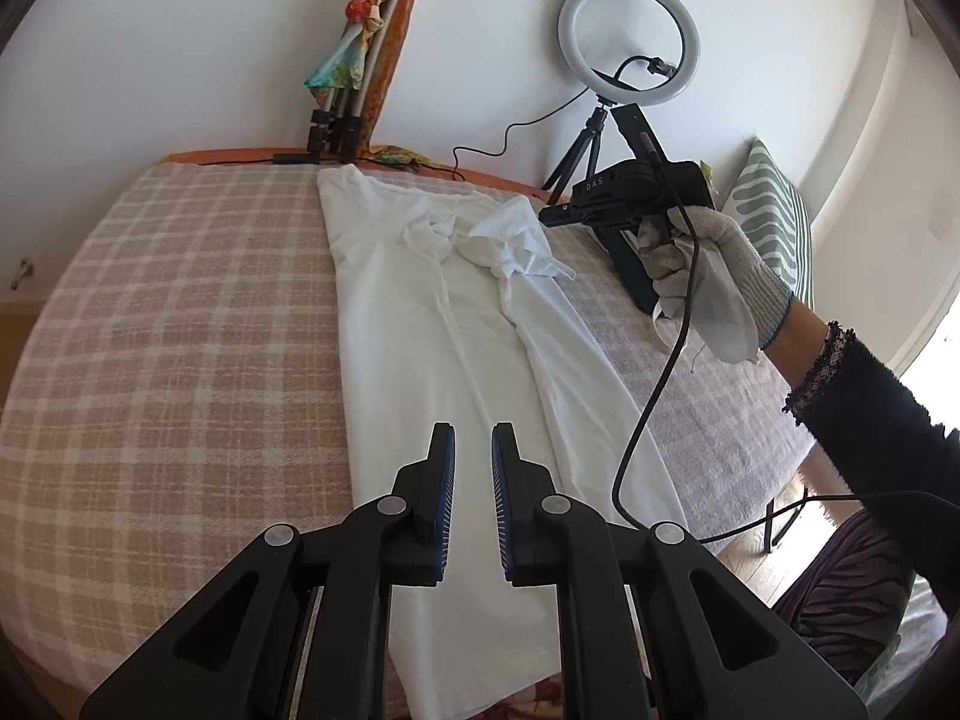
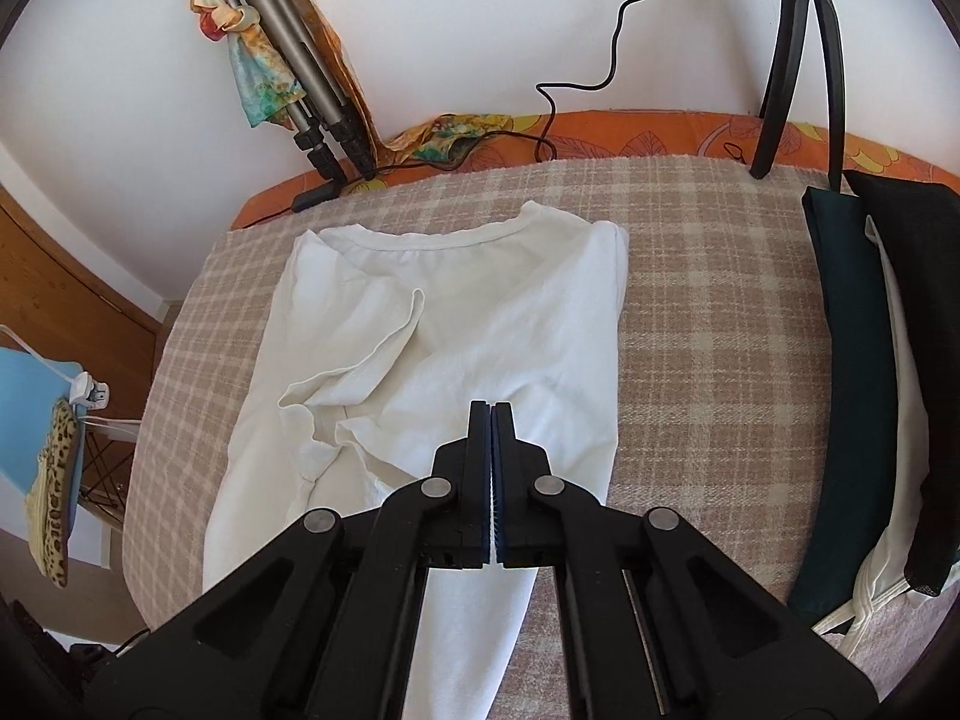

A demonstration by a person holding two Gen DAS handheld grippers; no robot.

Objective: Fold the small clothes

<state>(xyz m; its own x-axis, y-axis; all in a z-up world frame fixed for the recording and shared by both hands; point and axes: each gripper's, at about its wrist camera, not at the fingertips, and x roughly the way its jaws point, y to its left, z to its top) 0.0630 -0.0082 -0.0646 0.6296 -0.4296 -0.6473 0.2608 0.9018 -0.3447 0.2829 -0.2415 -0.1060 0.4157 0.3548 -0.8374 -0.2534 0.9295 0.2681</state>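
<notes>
A white T-shirt [image 1: 420, 312] lies lengthwise on the checked blanket [image 1: 180, 312], both side parts folded in, with a rumpled sleeve near its far end. My left gripper [image 1: 473, 438] is open and empty, hovering over the shirt's near half. My right gripper [image 2: 491, 411] is shut above the shirt [image 2: 480, 312], and a thin strip of white cloth shows between its pads. In the left wrist view the right gripper [image 1: 555, 215] is held by a gloved hand above the shirt's far right side.
A ring light on a tripod [image 1: 627, 39] and a folded tripod wrapped in scarves [image 1: 354, 60] stand at the wall. Folded dark and white clothes [image 2: 864, 360] lie at the right. A striped cushion [image 1: 774, 216] and a cable [image 1: 654, 390] are at the right.
</notes>
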